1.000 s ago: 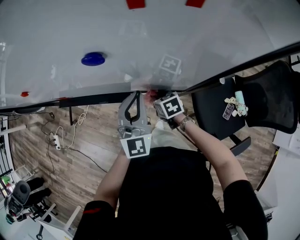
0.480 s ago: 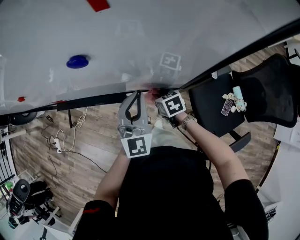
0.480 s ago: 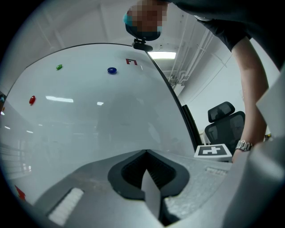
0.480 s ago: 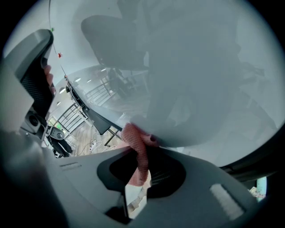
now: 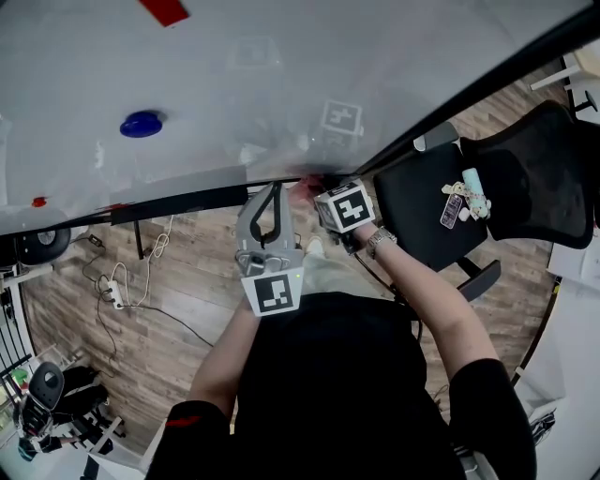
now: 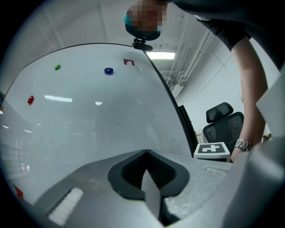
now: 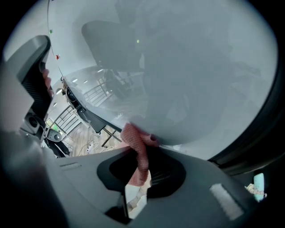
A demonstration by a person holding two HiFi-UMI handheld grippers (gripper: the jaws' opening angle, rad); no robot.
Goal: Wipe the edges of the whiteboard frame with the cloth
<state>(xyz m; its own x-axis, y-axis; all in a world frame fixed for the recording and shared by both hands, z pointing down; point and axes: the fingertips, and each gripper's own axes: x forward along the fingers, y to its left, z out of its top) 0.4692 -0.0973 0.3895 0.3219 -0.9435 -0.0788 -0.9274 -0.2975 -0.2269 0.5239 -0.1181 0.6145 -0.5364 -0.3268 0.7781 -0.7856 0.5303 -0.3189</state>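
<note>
The whiteboard (image 5: 281,75) fills the top of the head view, with its dark frame (image 5: 187,200) along the lower edge. My right gripper (image 5: 314,190) is shut on a pink cloth (image 5: 302,193). In the right gripper view the cloth (image 7: 136,142) sticks out of the right gripper (image 7: 139,153) and presses against the board's lower edge. My left gripper (image 5: 275,191) points up at the frame just left of the cloth. It is shut with nothing held, and its tips (image 6: 144,156) face the white surface.
A black office chair (image 5: 525,187) stands to the right with small items (image 5: 466,202) on its seat. Magnets stick to the board: blue (image 5: 142,124), red (image 5: 164,9). Cables and a power strip (image 5: 117,286) lie on the wood floor below.
The board's magnets have slid left in the head view. Both grippers and the cloth now sit further right along the bottom edge. Neither gripper's state changed.
</note>
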